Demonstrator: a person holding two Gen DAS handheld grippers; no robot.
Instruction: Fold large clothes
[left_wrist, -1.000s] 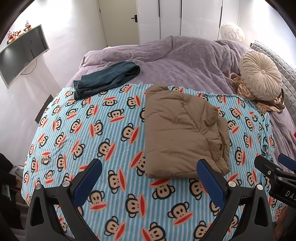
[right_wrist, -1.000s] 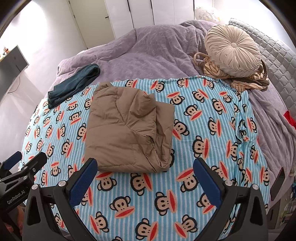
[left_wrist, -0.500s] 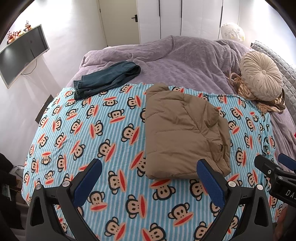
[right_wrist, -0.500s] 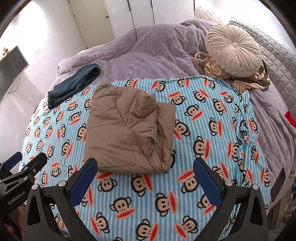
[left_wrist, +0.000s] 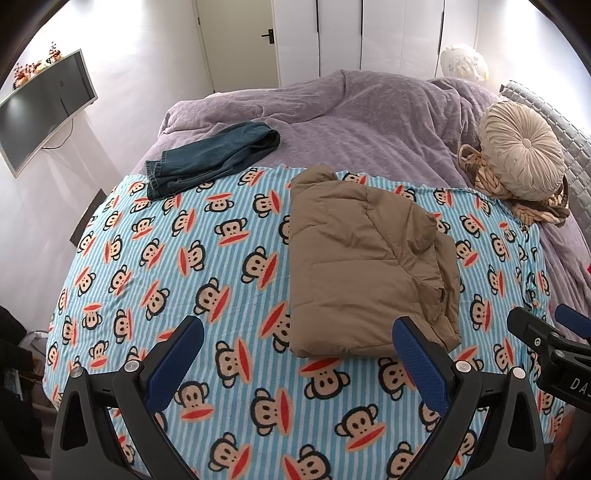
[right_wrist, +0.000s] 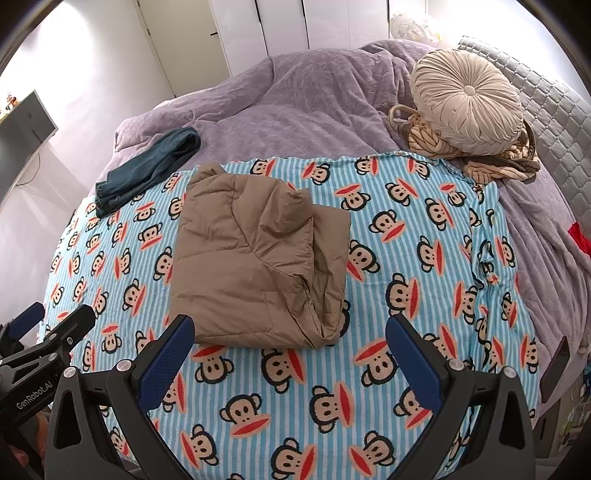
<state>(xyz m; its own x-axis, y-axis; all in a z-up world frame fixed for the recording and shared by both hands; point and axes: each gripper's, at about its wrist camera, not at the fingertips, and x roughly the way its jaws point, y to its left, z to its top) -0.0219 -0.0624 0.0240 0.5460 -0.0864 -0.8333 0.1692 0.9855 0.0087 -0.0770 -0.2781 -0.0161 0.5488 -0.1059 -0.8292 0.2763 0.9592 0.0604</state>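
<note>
Tan quilted puffer jacket (left_wrist: 369, 258) lies folded into a compact rectangle near the middle of the blue-striped monkey-print blanket (left_wrist: 221, 280) — flat, clear surface, likely chosen as the folding area. One fold edge on its right side bulges a bit, so the stack looks loose, not pressed.

Left gripper (left_wrist: 297, 354): fingers spread wide, holding nothing, hovering over the near edge of the blanket just short of the jacket. Right gripper (right_wrist: 290, 350): same — spread, empty, the jacket's near edge sits between its fingers in view but no contact that I can see. Both backed off like this reads to me as fold done or nearly done; maybe one more flattening pass.

Around:
- Dark blue folded jeans (left_wrist: 210, 160) at the far left, straddling the blanket edge and the purple textured bedspread (left_wrist: 351, 110) — well apart from the jacket.
- Round beige pleated cushion (right_wrist: 467, 101) on a chunky knotted brown-and-beige pillow (right_wrist: 491, 166), far right by the headboard.
- Dark phone-like slab at the right bed edge in the right wrist view; can't identify it for sure.

Nothing blocks the path to the jacket.
</note>
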